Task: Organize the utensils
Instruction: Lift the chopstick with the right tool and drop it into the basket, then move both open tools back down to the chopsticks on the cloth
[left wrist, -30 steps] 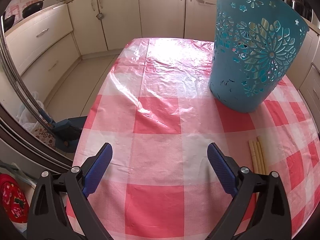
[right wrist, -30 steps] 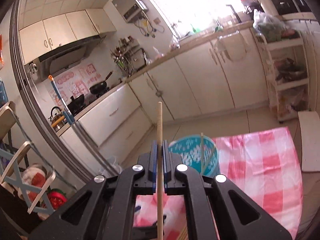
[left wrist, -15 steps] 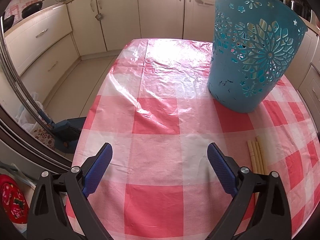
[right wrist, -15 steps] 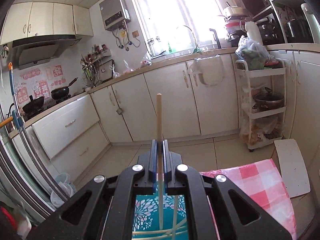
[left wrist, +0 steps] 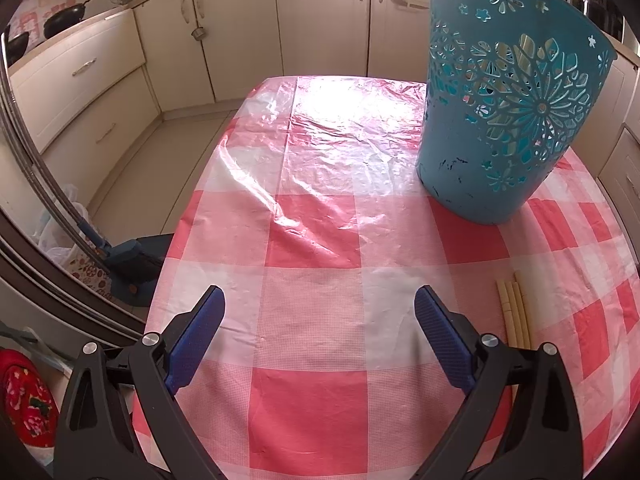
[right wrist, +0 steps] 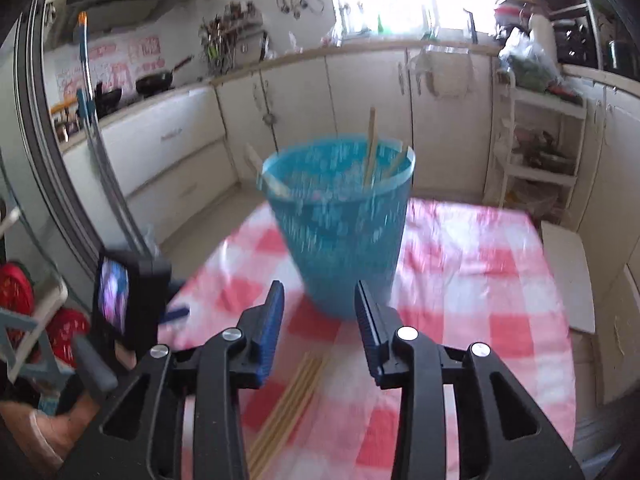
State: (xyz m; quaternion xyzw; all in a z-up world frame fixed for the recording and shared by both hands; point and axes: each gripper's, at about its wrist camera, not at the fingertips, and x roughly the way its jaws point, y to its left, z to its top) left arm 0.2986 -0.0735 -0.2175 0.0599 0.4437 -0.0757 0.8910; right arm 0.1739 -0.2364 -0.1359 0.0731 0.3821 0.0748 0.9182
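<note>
A teal cut-out basket (left wrist: 508, 112) (right wrist: 340, 224) stands upright on the red-and-white checked tablecloth (left wrist: 312, 240), with wooden chopsticks (right wrist: 371, 148) leaning inside it. Several loose chopsticks (left wrist: 516, 312) (right wrist: 288, 404) lie side by side on the cloth in front of the basket. My left gripper (left wrist: 320, 312) hovers open over bare cloth, left of those chopsticks. My right gripper (right wrist: 319, 300) points down at the basket's foot; its jaws are opening and nothing is between them. The loose chopsticks lie just below its left finger.
Cream kitchen cabinets (left wrist: 320, 20) run behind the table, with floor between. A white shelf rack (right wrist: 536, 152) stands at the right. The left gripper's camera block (right wrist: 128, 300) and a hand show at the left of the right wrist view.
My right gripper held one chopstick upright above the basket; now that chopstick is gone from its jaws, which have parted, and the gripper has dropped lower. The left gripper has not moved.
</note>
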